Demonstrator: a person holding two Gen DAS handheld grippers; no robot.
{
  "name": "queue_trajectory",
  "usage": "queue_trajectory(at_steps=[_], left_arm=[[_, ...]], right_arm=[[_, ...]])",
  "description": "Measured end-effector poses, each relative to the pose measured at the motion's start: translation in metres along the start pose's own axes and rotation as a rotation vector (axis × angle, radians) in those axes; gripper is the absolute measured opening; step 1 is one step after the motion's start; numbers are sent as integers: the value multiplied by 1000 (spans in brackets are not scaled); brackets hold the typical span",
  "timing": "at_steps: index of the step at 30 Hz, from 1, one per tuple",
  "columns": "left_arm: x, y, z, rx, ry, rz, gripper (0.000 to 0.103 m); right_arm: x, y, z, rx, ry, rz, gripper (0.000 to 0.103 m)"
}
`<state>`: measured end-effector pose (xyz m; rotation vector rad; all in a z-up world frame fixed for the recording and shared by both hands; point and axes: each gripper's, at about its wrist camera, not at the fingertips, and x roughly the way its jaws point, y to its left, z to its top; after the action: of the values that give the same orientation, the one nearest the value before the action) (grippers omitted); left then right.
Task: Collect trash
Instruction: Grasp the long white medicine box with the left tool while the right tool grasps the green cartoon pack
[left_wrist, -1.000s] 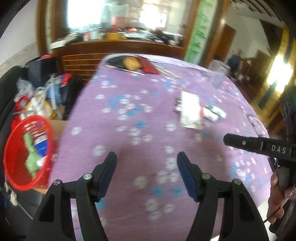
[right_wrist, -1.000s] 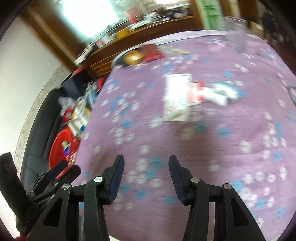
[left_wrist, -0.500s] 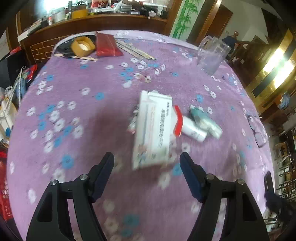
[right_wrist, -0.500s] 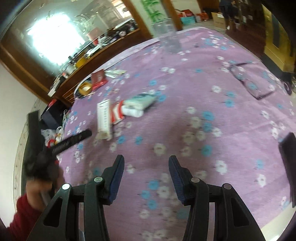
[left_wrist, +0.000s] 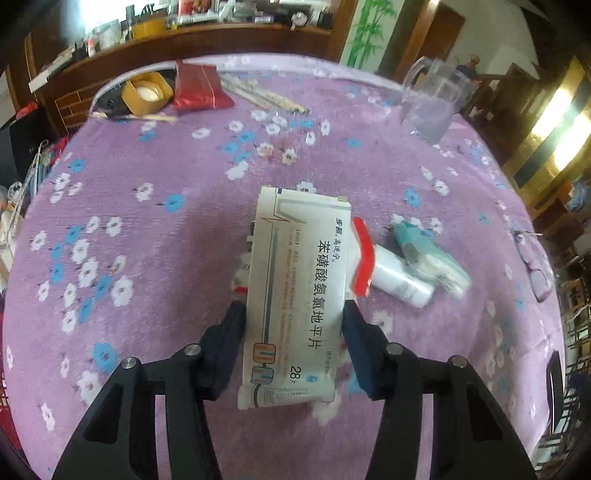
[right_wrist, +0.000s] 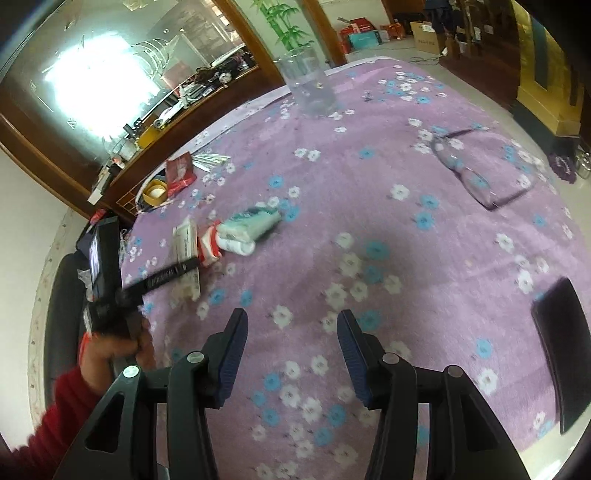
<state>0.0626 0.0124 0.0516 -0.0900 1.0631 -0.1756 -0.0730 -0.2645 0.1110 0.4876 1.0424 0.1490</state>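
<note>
A white medicine box (left_wrist: 299, 291) lies on the purple flowered tablecloth (left_wrist: 155, 221). My left gripper (left_wrist: 293, 321) is open, with one finger on each side of the box's near end. Beside the box lie a red-and-white packet (left_wrist: 364, 266), a white tube (left_wrist: 400, 280) and a teal packet (left_wrist: 428, 254). My right gripper (right_wrist: 290, 332) is open and empty over bare cloth. The right wrist view shows the box (right_wrist: 184, 247), the teal packet (right_wrist: 253, 223) and the left gripper's finger (right_wrist: 166, 275) across the box.
A clear plastic jug (left_wrist: 432, 99) stands at the far right. A yellow tape roll (left_wrist: 146, 92), a red pouch (left_wrist: 199, 86) and chopsticks (left_wrist: 266, 96) lie at the far edge. Glasses (right_wrist: 476, 173) and a dark phone (right_wrist: 565, 365) lie to the right.
My left gripper has swung from the red basket side to the table's middle and moved in around the white box. My right gripper has turned right over the cloth.
</note>
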Motion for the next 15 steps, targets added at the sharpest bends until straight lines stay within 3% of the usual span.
queue_trajectory(at_steps=[8,15], left_arm=[[-64,17,-54,28,-84,15,52],[-105,41,-88,3,-123,46,52]], right_arm=[[64,38,59,31,66,72,61],[145,51,97,99,181,24,62]])
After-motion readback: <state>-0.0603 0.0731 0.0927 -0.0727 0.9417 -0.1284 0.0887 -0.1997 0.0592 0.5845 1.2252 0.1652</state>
